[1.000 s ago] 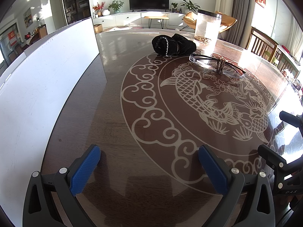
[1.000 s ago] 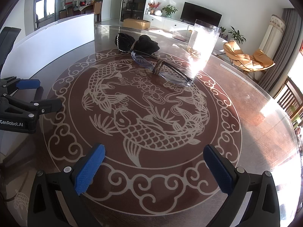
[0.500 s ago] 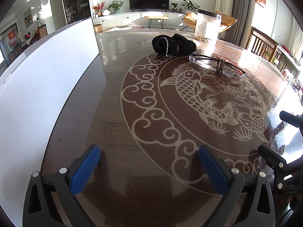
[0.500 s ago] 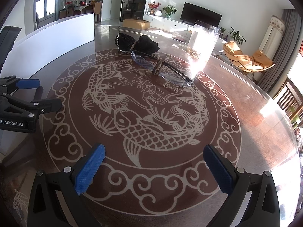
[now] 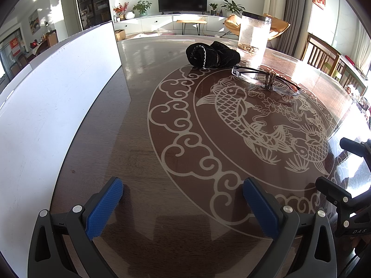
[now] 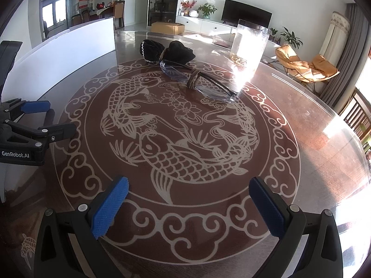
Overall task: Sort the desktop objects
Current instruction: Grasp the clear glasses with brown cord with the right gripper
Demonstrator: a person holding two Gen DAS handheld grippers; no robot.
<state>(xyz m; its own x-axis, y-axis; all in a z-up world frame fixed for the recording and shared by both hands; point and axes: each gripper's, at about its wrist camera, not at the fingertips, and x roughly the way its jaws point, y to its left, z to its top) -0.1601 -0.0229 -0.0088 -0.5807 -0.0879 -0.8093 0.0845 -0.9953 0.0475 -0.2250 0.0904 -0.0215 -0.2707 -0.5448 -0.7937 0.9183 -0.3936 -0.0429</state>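
Both the left gripper (image 5: pixel 182 192) and right gripper (image 6: pixel 189 191) hung spread and empty, while the glasses (image 6: pixel 197 82) lay well ahead in the upper centre, long axis slanting down-right, apparently nearer the right one.

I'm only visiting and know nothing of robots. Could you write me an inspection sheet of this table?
Surface: glossy brown round table with pale koi-fish pattern.
Job's things: folded rimless glasses; black cloth pouch behind them; tall clear glass jar beside them.
Clutter: nothing seen.
Grippers: left gripper and right gripper open, empty, blue-padded.
Cables: nothing seen.
Surroundings: white board at the table's left; television, plants, chairs.
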